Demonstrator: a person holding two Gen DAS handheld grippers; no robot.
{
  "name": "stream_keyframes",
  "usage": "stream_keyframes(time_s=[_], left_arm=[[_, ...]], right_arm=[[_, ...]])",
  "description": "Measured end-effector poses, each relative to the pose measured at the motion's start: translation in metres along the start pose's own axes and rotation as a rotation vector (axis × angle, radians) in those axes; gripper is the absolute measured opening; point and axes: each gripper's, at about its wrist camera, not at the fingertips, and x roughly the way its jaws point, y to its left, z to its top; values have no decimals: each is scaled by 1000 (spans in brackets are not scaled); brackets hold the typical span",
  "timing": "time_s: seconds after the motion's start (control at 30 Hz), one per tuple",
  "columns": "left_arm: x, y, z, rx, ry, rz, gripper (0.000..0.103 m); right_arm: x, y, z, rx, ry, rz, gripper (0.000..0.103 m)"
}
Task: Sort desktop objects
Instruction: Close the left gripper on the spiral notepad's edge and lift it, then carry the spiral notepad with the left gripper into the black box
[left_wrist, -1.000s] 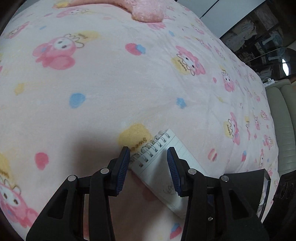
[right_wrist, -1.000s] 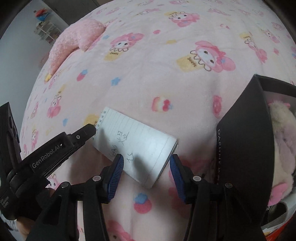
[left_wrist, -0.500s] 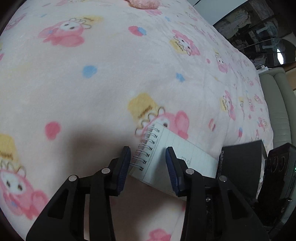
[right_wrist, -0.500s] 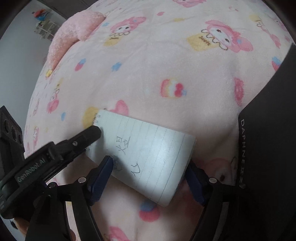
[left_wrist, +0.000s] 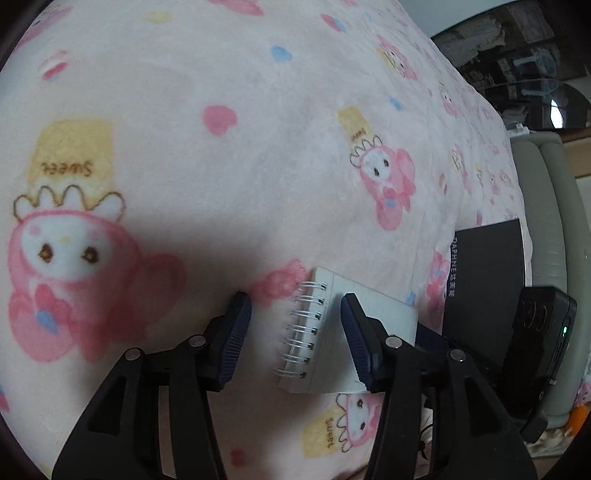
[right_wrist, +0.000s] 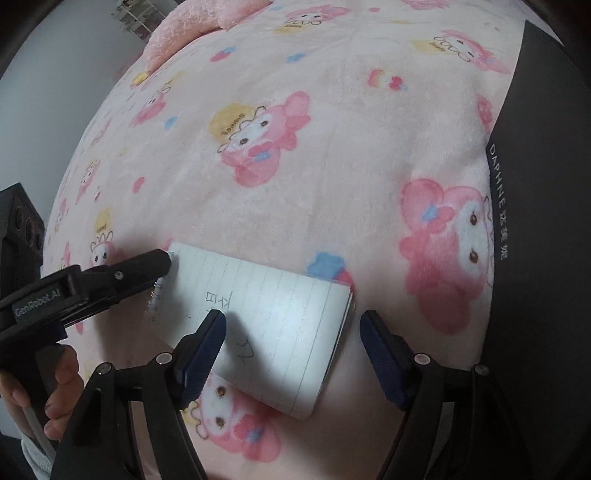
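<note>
A small white spiral notepad (right_wrist: 280, 325) with lined pages and handwriting lies on the pink cartoon blanket (right_wrist: 295, 147). My right gripper (right_wrist: 291, 347) is open, its fingers straddling the pad's free end. My left gripper (left_wrist: 295, 328) is open around the pad's wire-bound edge (left_wrist: 303, 328); in the right wrist view its finger (right_wrist: 110, 277) reaches the spiral from the left. The pad (left_wrist: 332, 339) rests on the blanket between both grippers.
A black box marked DAPHNE (right_wrist: 543, 221) stands at the right; it also shows in the left wrist view (left_wrist: 484, 284). A pink plush pillow (right_wrist: 199, 26) lies far back. A grey sofa edge (left_wrist: 550, 221) borders the blanket.
Both grippers have closed in on the notepad and sunk lower toward the blanket. The left gripper's jaws look wider apart now. The pad has rotated slightly in both views.
</note>
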Motion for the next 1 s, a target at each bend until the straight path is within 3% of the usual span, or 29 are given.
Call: stream_keyframes(time_s=[0.13, 0.27, 0.47, 0.67, 0.8, 0.9, 1.0], left_arm=[[1, -13, -10, 64, 43, -27, 46], [-18, -25, -22, 78, 7, 4, 46], [-69, -72, -52, 173, -81, -54, 48], [-84, -163, -76, 324, -146, -106, 46], [-62, -248, -79, 482, -151, -106, 49], [-21, -302, -67, 497, -56, -192, 51], [18, -344, -66, 509, 0, -219, 50]], right_arm=[[8, -10, 5, 56, 31, 70, 76], [2, 5, -2, -3, 46, 79, 72], [-68, 11, -11, -24, -95, 124, 69], [-153, -11, -35, -77, -247, 93, 67], [-206, -54, -45, -34, -325, 61, 67], [-241, -96, -49, -15, -401, -10, 67], [-259, -148, -49, 46, -421, -85, 67]])
